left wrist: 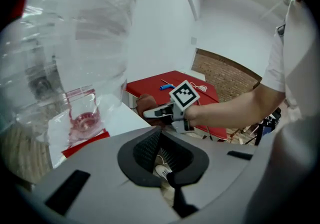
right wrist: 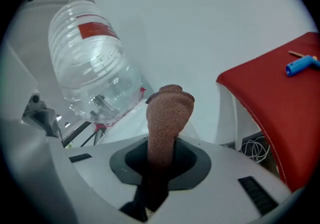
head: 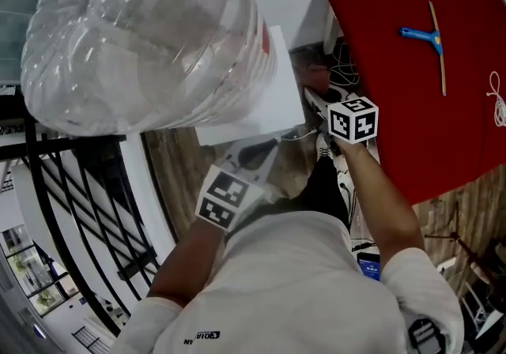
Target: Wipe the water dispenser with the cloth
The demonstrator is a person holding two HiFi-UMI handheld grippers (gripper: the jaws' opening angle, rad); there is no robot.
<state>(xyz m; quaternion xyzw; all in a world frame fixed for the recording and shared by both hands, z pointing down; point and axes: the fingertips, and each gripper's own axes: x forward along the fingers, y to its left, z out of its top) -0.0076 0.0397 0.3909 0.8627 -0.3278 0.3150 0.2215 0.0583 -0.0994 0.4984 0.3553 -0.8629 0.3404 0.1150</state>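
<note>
The water dispenser's white top (head: 265,111) carries a big clear bottle (head: 142,36), upside down. My right gripper (head: 315,99) is shut on a brown knitted cloth (right wrist: 167,113) that sticks up from its jaws, just right of the dispenser's corner. The bottle (right wrist: 92,73) lies beyond the cloth to the left, apart from it. My left gripper (head: 253,153) is held below the dispenser's front edge, open with nothing between its pads (left wrist: 150,149). From the left gripper view the right gripper (left wrist: 150,113) and its cloth (left wrist: 145,102) show beside the white top (left wrist: 120,118).
A red table (head: 451,123) stands close on the right with a blue-handled tool (head: 423,36) and a white cord (head: 498,99) on it. Cables (head: 341,68) lie between table and dispenser. A black railing (head: 71,186) runs on the left. White wall rises behind.
</note>
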